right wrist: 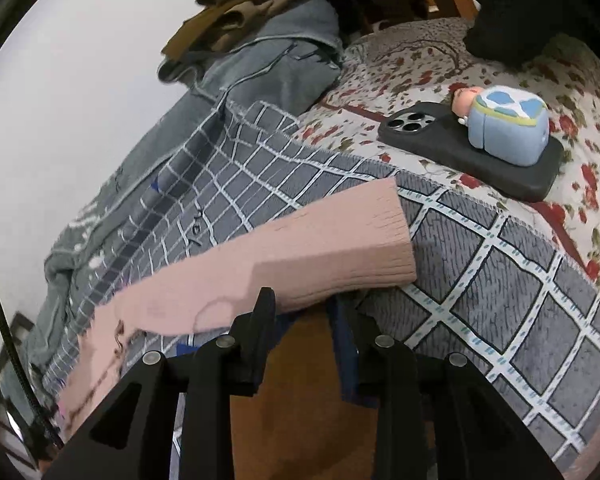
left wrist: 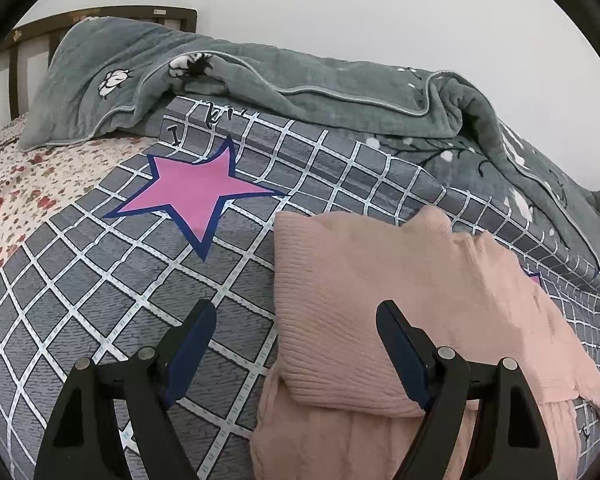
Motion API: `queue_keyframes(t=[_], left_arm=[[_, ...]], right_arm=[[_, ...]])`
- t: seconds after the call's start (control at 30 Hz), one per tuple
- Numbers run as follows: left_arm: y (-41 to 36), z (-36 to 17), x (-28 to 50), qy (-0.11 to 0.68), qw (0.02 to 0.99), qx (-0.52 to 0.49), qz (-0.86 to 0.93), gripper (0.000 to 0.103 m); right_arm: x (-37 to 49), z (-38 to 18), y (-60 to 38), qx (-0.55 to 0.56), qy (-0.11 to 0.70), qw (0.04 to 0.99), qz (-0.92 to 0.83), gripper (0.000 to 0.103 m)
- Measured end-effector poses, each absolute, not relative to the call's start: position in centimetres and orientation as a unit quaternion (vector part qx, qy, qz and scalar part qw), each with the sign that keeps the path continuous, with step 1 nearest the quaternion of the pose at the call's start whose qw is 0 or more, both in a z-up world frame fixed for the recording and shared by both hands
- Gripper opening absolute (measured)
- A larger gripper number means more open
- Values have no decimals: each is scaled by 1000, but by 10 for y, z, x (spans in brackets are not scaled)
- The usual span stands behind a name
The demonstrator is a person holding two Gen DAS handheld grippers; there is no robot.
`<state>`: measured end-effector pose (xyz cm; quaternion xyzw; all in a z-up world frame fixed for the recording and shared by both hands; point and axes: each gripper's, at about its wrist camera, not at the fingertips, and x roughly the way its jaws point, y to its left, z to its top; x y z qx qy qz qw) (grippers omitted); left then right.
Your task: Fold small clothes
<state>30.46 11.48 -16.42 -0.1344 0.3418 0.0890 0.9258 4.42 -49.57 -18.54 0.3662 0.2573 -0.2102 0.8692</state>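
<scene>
The pink ribbed knit garment (left wrist: 364, 320) lies on the grey checked blanket (left wrist: 100, 300) with one part already turned over itself, so folding looks partly done and further folds remain. The left gripper (left wrist: 296, 320) hangs spread above its edge, gripping nothing. The right gripper (right wrist: 300, 308) is narrowed near the garment's end; whether it pinches fabric cannot be told.

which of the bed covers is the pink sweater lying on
The grey checked blanket with the pink star. The pink sweater lies on it, not on the floral sheet or plush grey-green blanket.
</scene>
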Motion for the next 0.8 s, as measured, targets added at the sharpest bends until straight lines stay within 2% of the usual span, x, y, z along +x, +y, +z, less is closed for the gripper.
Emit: queue_keyframes(t=[0.23,0.3,0.37,0.5,0.8], left_arm=[[116,-166,306,345,925,-134,91,81],[116,-167,306,344,925,-133,91,81],[116,-166,306,343,925,-132,93,81],[117,-165,303,337,927,-133,95,81],[135,-158,294,324,924,-177,98,81]], right_arm=[[40,-185,-514,399,226,859,-228,29],[40,-184,-517,395,226,857,-240,20],[44,-183,-520,386,236,855,-252,6],[48,-168,-520,356,232,868,-258,6],[110,-94,-474,203,235,914,-260,6]])
